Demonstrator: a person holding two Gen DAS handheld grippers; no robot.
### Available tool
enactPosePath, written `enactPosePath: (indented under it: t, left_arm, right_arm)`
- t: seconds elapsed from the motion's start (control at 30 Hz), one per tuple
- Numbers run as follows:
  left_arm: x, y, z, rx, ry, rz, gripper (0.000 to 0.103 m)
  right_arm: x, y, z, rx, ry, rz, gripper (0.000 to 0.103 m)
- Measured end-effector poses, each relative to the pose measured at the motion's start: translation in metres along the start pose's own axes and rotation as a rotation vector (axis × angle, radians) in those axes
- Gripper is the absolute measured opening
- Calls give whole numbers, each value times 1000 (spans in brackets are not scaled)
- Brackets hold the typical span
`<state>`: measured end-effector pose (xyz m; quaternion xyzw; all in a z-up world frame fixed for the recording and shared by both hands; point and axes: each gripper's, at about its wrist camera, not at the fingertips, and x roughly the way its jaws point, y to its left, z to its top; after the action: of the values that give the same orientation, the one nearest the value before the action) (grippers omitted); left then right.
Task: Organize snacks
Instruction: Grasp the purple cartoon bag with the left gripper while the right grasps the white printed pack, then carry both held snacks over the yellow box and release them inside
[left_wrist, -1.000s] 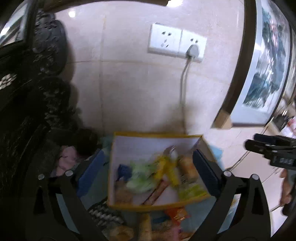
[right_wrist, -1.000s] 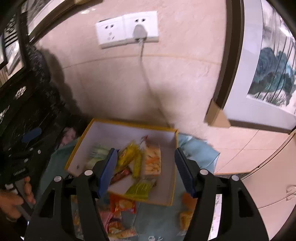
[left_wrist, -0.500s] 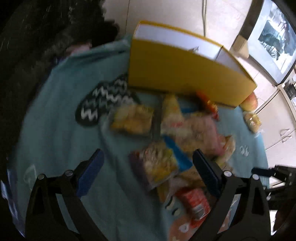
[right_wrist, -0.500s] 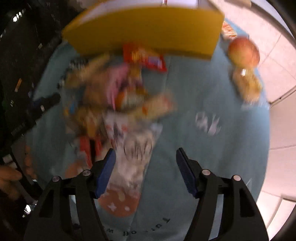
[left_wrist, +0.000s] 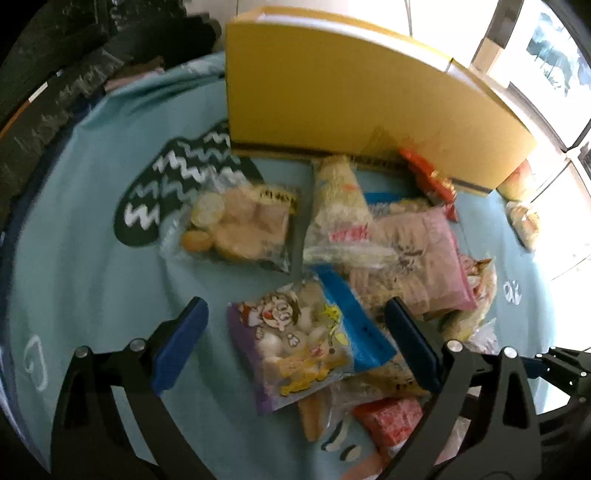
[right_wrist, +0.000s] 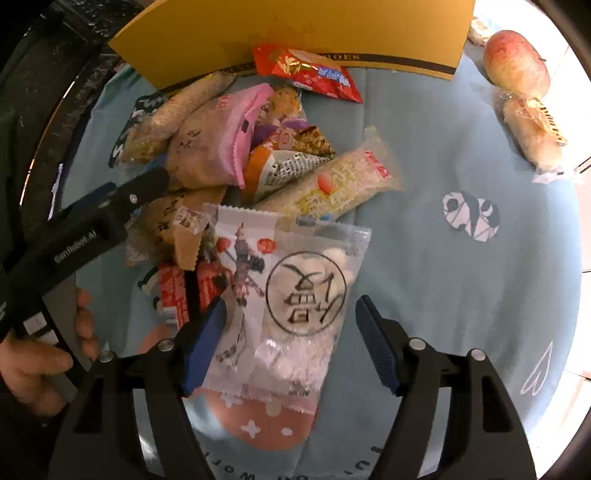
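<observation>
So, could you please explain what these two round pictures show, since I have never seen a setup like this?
There is no robot here. A person holds a two-finger gripper in each hand, and a fisheye camera on each looks along its fingers, hence the round, bent pictures. One picture is from the left gripper, the other from the right gripper; the black arms with blue pads at the bottom are its own fingers. Both point down at a light blue cloth strewn with snack packets in front of a yellow box. An apple lies near the box. In the right view you also see the person's hand carrying the left gripper. Both grippers are open and hold nothing; the right one's jaws have just been opening. A cartoon packet lies between the left fingers, a clear packet between the right ones.
</observation>
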<state>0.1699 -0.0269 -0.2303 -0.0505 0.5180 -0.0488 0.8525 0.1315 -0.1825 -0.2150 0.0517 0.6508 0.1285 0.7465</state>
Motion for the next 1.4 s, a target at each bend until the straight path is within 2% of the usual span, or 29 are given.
enactPosePath:
  t: [0.07,0.1,0.13,0.17,0.2,0.23,0.27,0.33,0.4,0.7,0.87,0.97,1.07,1.27,1.33,1.37,1.4]
  left_arm:
    - [6,2,-5,-5,21,-30,95]
    - [6,5,-8,-16,17,-59,85]
    - [5,7,-9,-15,11,-70,81]
    - [4,7,-10,-4,6,-72,74]
    - [3,7,-10,12,6,-91,66]
    - [1,5,-11,33,5,-108,53]
    - [-2,3,-12,51,0,-111,44]
    - [-10,4,-13,67,-20,-120,39]
    - [-16,10,-16,45,-28,-127,38]
    - [-63,24,-20,50,-148,-131,38]
    - [-97,19,-4,38,-246,-146,38]
    - [-121,10,23,44,-321,-170,38]
    - [-135,0,52,58,-355,-181,38]
    - [-155,-37,138,116,-433,-168,38]
    - [-156,-47,163,128,-439,-146,43]
    - [-152,-52,182,126,-433,-123,57]
    - [-146,-53,193,121,-409,-116,92]
  right_arm:
    - [7,9,-1,-43,16,-19,76]
    - [7,13,-1,-65,9,-35,75]
    - [8,18,-3,-100,-4,-61,74]
    - [8,22,-5,-129,-14,-93,68]
    - [7,26,-6,-166,-23,-124,53]
    - [7,32,-8,-218,-26,-125,47]
    - [4,36,-9,-247,-27,-118,39]
    - [-2,41,-12,-279,-42,-122,34]
    - [-8,36,-13,-258,-56,-115,33]
    - [-49,9,-19,-190,-140,-83,33]
    - [-103,-11,1,-153,-265,-66,33]
    - [-141,-16,26,-156,-346,-67,33]
    - [-175,-16,57,-167,-423,-81,33]
    - [-224,-6,139,-163,-528,-83,33]
    - [-236,-2,162,-153,-557,-66,35]
    - [-239,1,179,-155,-567,-71,42]
    - [-239,5,195,-158,-568,-135,67]
